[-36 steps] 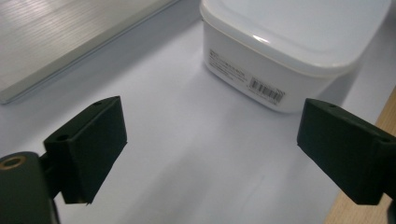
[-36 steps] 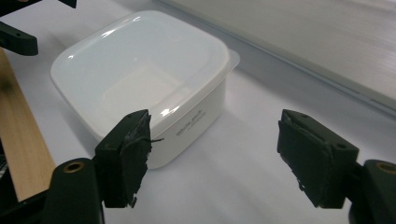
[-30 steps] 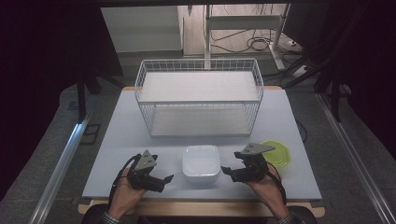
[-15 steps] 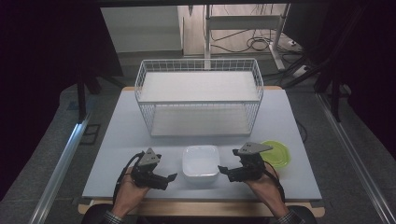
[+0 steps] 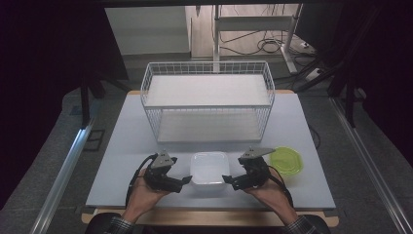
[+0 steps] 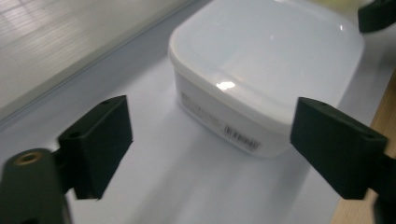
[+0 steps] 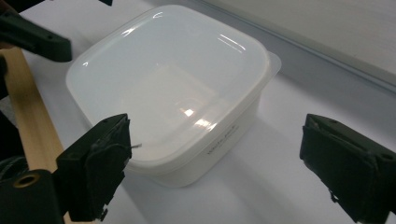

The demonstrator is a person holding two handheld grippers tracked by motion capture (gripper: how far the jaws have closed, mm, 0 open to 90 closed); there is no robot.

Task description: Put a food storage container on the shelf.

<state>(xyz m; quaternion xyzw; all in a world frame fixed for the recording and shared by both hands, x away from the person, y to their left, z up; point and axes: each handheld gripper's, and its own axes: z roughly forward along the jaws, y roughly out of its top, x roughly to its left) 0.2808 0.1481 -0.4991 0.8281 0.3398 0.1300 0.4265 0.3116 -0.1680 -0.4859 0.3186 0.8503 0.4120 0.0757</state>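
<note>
Hands come in from the near edge of the table (image 5: pixel 122 146), each holding a gripper aimed inward at the white lidded food container (image 5: pixel 209 168) that sits between them, close to the wooden front edge. The left gripper (image 5: pixel 186 181) has its jaws apart with nothing between them; they have just been closing a little, and its tips stand just beside the container's left wall, not touching. The right gripper (image 5: pixel 227 178) likewise stands with jaws spread and empty, having just been opening, its tips near the container's right wall.

The step in hand looks like a two-sided approach to the container. To do it well, each gripper should probably take the rim squarely at opposite sides (the lid is smooth and glossy, so a skewed bite could slip), and both should close together so the box does not slide on the table.

Just right of the right gripper lies a yellow-green round lid (image 5: pixel 287 161). Farther back stands a white wire basket (image 5: pixel 207 105), open at the top. The tabletop is pale grey-blue; beyond it the room is dim, with cables on the floor and metal rails at both sides.
</note>
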